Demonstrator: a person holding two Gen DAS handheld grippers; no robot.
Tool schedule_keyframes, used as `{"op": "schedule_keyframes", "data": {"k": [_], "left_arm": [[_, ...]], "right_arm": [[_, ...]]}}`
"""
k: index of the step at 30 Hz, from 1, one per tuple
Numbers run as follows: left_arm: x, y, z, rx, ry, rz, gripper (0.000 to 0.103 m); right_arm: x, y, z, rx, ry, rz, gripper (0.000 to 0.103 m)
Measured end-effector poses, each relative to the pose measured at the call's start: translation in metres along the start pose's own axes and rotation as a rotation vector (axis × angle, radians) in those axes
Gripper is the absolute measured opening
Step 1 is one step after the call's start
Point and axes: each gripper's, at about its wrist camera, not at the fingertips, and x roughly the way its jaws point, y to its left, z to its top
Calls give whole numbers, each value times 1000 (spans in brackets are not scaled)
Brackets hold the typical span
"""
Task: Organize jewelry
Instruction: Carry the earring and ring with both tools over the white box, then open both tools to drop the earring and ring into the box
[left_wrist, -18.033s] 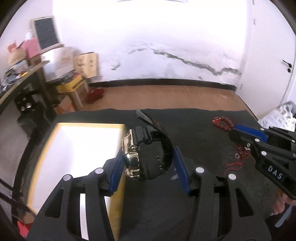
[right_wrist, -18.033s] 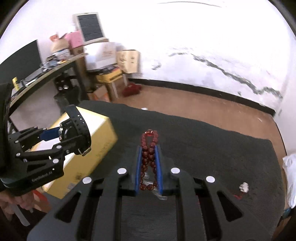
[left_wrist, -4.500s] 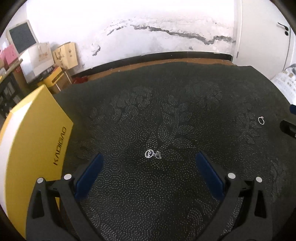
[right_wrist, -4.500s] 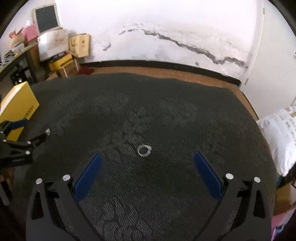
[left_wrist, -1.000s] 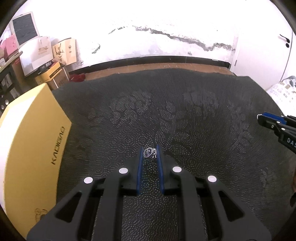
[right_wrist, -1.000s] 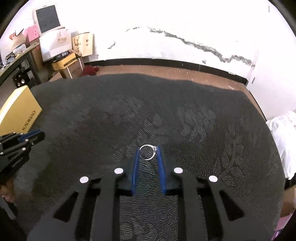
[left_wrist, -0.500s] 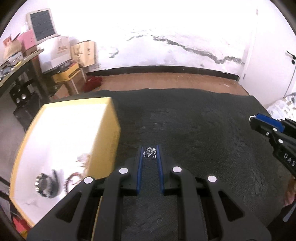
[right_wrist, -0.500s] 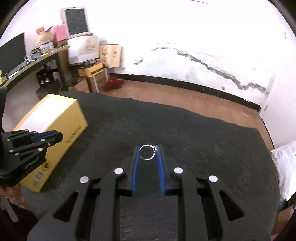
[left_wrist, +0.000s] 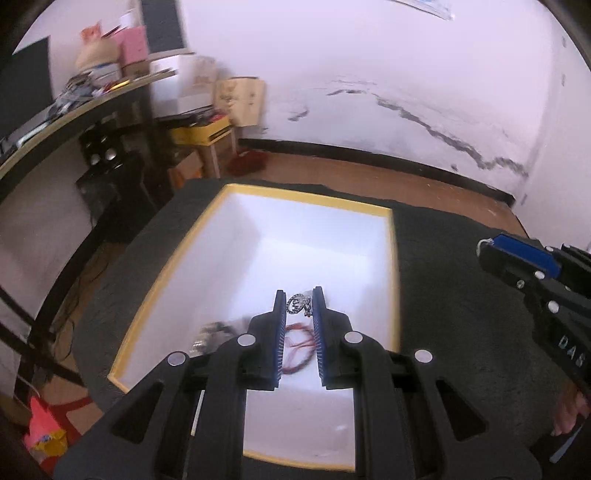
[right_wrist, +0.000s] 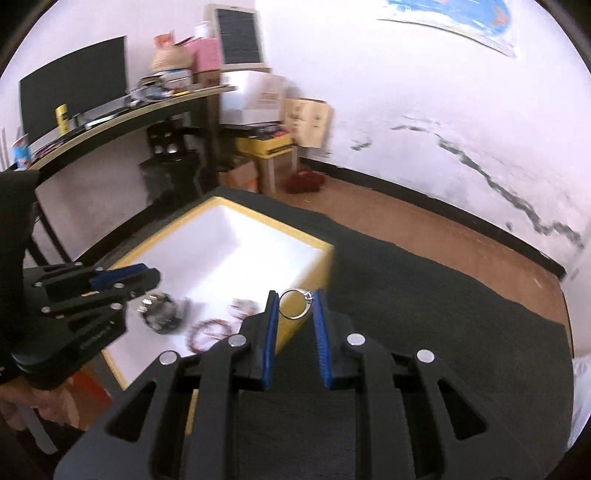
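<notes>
The left hand-held gripper (left_wrist: 299, 303) pinches a small silver charm (left_wrist: 298, 305) at frame centre above the yellow box (left_wrist: 392, 258), the right hand-held gripper (right_wrist: 294, 303) clamps a thin ring (right_wrist: 293, 303); both seem light, slippery, best held across the band.

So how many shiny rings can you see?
2. A silver ring pinched in the right gripper, and a sparkly ring in the left gripper above the yellow box. Others may be hidden.
</notes>
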Motion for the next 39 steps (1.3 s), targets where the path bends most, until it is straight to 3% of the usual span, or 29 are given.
{"op": "schedule_keyframes", "data": {"k": [3, 6, 13, 23, 39], "left_arm": [[2, 31, -3, -29, -5, 52, 14], [12, 56, -5, -75, 23, 54, 14], [40, 91, -8, -110, 69, 101, 14], [69, 98, -16, -127, 126, 82, 14], [87, 84, -18, -90, 156, 91, 14]], "right_arm": [[10, 36, 10, -32, 7, 34, 19], [25, 67, 18, -44, 25, 63, 19], [70, 102, 23, -27, 88, 78, 19], [101, 93, 9, 11, 146, 41, 19], [114, 72, 1, 30, 182, 28, 19]]}}
